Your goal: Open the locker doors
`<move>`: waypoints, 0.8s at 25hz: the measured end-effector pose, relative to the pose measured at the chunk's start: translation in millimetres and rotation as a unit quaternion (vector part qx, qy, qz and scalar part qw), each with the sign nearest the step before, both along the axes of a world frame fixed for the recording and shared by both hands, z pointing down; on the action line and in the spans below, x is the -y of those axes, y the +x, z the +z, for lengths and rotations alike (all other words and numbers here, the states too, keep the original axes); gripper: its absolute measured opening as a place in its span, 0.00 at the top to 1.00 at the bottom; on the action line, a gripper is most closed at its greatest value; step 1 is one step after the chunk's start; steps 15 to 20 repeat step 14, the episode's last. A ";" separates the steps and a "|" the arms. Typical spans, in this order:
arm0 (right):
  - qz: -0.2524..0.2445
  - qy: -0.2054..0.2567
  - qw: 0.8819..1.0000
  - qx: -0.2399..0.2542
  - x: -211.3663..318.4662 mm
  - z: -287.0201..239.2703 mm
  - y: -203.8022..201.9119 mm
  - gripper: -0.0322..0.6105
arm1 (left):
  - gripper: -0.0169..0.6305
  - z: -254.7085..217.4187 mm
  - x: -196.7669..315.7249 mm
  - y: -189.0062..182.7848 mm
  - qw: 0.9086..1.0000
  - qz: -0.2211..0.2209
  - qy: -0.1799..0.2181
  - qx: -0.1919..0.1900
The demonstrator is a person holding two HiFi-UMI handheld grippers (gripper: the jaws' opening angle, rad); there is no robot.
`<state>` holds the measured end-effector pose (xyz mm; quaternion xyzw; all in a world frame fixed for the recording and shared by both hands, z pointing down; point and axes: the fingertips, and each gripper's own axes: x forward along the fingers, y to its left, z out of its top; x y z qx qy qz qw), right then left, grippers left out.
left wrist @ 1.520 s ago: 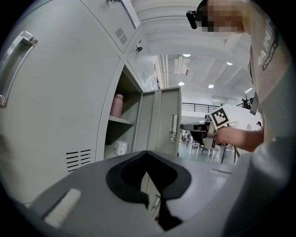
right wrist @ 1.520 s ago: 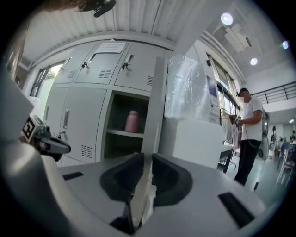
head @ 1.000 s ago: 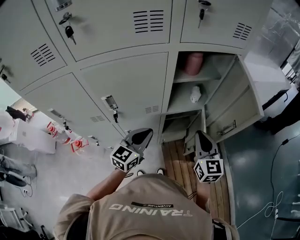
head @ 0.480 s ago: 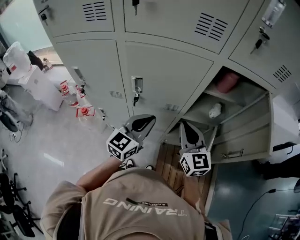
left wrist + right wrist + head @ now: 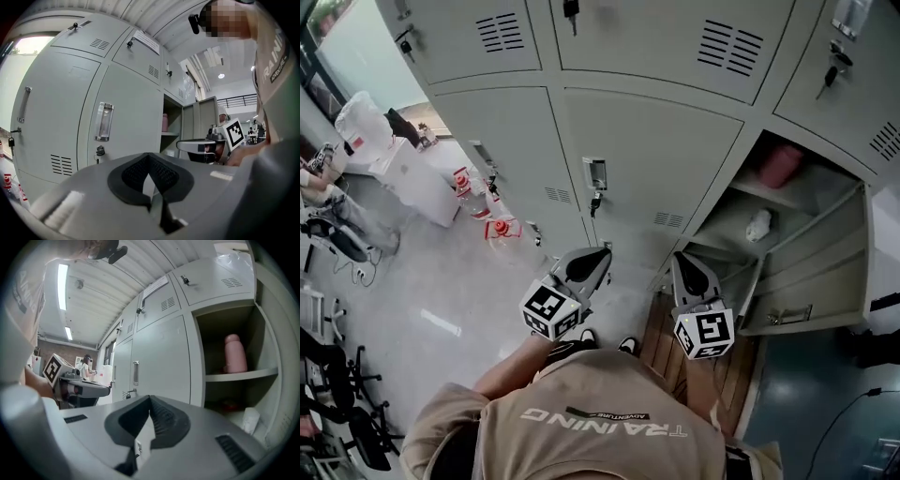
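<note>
The grey metal locker door (image 5: 652, 155) in the middle of the bank is standing closed, with its clear upright handle (image 5: 595, 173) near the left edge and a dark key (image 5: 594, 200) hanging in the lock just beneath it. Immediately to its right, the grey open compartment (image 5: 722, 225) is showing a pink bottle (image 5: 781, 166) standing upright on the upper shelf and a white crumpled object (image 5: 758, 225) lying on the level below; its swung-out grey door (image 5: 825, 262) is hanging wide to the right. The left gripper (image 5: 586, 265) is pointing toward the bottom of the closed door, apart from it, with its dark ribbed jaws pressed together and gripping nothing. The right gripper (image 5: 689, 270) is pointing toward the lower edge of the open compartment, likewise touching nothing, its jaws meeting at the tips with nothing between them. The person in the tan printed shirt (image 5: 600, 422) is standing directly behind both grippers, holding them side by side and near each other.
</note>
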<state>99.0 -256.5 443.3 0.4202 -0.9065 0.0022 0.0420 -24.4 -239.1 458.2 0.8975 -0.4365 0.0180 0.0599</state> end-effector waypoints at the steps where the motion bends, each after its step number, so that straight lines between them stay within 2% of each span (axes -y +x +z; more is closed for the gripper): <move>1: 0.001 -0.005 1.000 -0.001 -2.8 3.9 0.1 0.93 | 0.96 2.6 -0.4 1.2 1.000 0.004 -0.002 -0.002; 6: 0.018 -0.018 1.000 -0.016 -12.0 11.9 7.7 0.93 | 0.96 12.0 -4.1 2.3 1.000 0.024 -0.018 -0.004; 11: 0.044 -0.023 0.999 0.008 -6.2 16.4 12.2 0.93 | 0.96 8.9 -1.8 1.7 0.999 0.042 -0.005 0.001; 20: 0.046 -0.021 0.999 -0.003 -13.5 20.2 8.1 0.93 | 0.96 9.2 -6.3 0.3 0.999 0.042 0.002 -0.001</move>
